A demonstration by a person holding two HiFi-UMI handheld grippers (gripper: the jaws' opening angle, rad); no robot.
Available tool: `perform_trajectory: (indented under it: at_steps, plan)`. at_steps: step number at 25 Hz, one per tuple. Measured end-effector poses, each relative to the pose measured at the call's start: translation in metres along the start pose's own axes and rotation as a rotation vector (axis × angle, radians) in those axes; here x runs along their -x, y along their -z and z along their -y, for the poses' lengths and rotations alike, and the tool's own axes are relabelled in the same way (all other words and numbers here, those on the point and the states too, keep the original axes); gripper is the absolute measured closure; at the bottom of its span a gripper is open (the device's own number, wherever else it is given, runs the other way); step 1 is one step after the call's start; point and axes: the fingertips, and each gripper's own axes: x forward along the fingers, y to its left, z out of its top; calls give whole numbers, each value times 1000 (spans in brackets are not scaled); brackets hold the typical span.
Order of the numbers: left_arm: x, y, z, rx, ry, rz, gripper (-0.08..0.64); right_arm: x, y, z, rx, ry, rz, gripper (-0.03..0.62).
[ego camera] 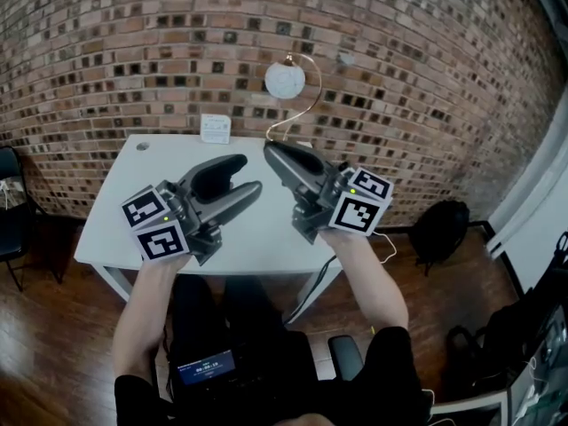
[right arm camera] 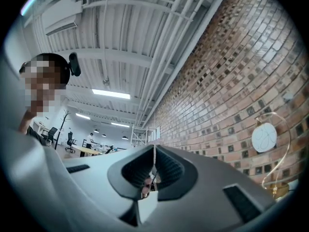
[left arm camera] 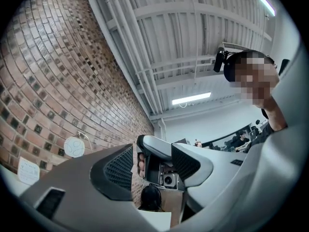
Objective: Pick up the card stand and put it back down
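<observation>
The card stand (ego camera: 286,80) is a gold wire loop with a round white card. It stands at the far edge of the white table (ego camera: 115,229), by the brick wall. It also shows in the left gripper view as the card stand (left arm camera: 74,147) and in the right gripper view as the card stand (right arm camera: 264,137). Both grippers hover above the table, short of the stand and apart from it. My left gripper (ego camera: 248,174) (left arm camera: 153,151) is open with nothing between its fingers. My right gripper (ego camera: 272,148) (right arm camera: 154,151) is shut and empty, with its tip below the stand's base.
A small white printed card (ego camera: 215,128) (left arm camera: 28,170) stands at the table's back edge, left of the stand. A black bag (ego camera: 441,229) lies on the wooden floor to the right. A black chair (ego camera: 9,198) is at the far left. A cable hangs under the table.
</observation>
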Motion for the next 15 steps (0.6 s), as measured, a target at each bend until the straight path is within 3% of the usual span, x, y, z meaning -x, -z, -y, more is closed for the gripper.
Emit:
perform_trajectory:
  at_steps: [5, 15]
  plan:
    - [-2, -4, 23, 22, 25, 9, 318, 16, -9, -27, 7, -15, 33, 574]
    - [3, -12, 83, -15, 88, 1, 318, 37, -22, -80, 71, -50, 59, 574]
